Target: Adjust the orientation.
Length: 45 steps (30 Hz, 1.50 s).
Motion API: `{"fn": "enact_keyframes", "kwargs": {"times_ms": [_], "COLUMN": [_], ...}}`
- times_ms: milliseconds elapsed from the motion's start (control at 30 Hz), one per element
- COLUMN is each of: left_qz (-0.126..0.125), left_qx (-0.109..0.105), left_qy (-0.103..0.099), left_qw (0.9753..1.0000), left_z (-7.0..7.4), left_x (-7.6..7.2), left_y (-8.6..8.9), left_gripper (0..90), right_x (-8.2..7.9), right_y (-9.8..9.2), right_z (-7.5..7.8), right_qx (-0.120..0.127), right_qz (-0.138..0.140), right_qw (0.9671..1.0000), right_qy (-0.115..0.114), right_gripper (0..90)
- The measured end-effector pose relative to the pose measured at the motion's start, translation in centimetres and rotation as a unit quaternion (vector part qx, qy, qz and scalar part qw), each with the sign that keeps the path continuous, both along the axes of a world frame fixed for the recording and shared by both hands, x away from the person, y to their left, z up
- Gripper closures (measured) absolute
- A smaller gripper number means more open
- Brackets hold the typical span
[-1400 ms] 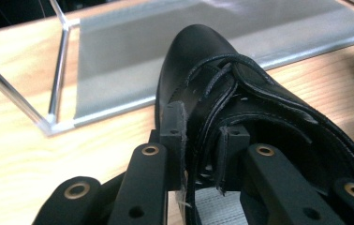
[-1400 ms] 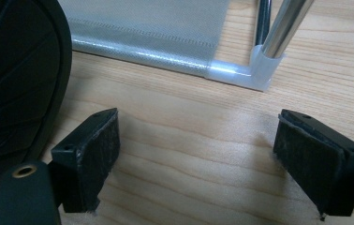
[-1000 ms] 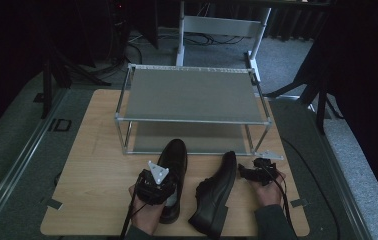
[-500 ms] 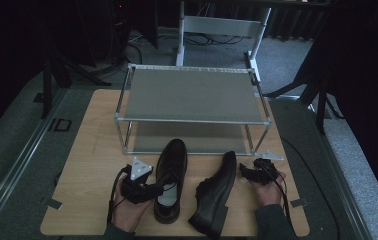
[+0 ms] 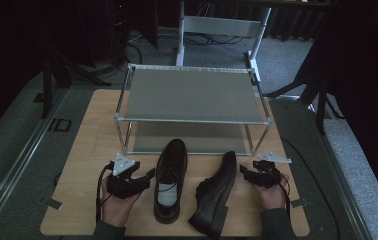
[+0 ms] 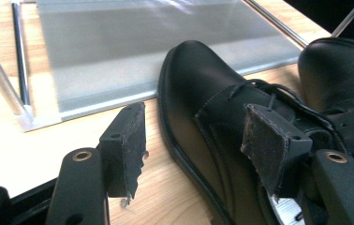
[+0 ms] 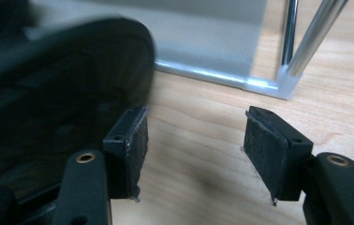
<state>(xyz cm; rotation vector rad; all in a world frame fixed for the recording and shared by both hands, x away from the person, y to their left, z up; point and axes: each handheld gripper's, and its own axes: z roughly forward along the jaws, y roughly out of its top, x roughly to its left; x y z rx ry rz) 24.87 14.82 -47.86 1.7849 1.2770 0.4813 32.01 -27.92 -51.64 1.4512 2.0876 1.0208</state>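
Two black leather shoes rest on the wooden table [image 5: 87, 150]. The left shoe [image 5: 170, 177] stands upright, toe toward the rack. The right shoe [image 5: 216, 192] lies tipped on its side, sole facing right. My left gripper [image 5: 144, 176] is open just left of the upright shoe [image 6: 212, 122]; its right pad [image 6: 266, 143] is over the laces and its left pad [image 6: 128, 140] over bare wood. My right gripper [image 5: 244, 174] is open beside the tipped shoe's sole [image 7: 53, 103], with bare wood between its jaws.
A two-tier metal shoe rack [image 5: 192, 95] stands behind the shoes, its lower shelf [image 6: 133, 51] just past the shoe toes and its front right post [image 7: 306, 51] near my right gripper. Dark floor, cables and stands surround the table.
My left gripper has swung from over the upright shoe out to its left, then in again toward the shoe's side. The right gripper and both shoes stay put.
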Motion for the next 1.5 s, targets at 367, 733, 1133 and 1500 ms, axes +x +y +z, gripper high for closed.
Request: {"fn": "enact_keyframes", "kwargs": {"times_ms": [367, 733, 1133, 1500], "left_qz": [-0.005, -0.008, -0.008, -0.013], "left_qx": [0.002, 0.008, 0.010, 0.015], "left_qy": [0.006, 0.011, 0.011, 0.015], "left_qw": [1.0000, 0.9999, 0.9999, 0.9997], "left_z": [-0.4, -0.7, -0.6, -0.8], "left_x": [0.0, 0.0, 0.0, 0.1], "left_y": [-0.3, -0.6, -0.8, -1.3], "left_gripper": [40.4, 40.1, 40.1, 40.1], "right_x": [-3.0, -3.3, -3.9, -5.1], "right_y": [1.5, 3.5, 1.4, -1.3], "right_z": [4.9, 4.2, 4.2, 4.1], "right_qx": [0.067, 0.041, 0.063, 0.048], "right_qz": [0.061, 0.097, 0.100, 0.075], "right_qw": [0.9949, 0.9944, 0.9929, 0.9958], "right_qy": [-0.045, -0.012, 0.014, 0.023], "right_gripper": [36.5, 38.4, 45.0, 48.7]}}
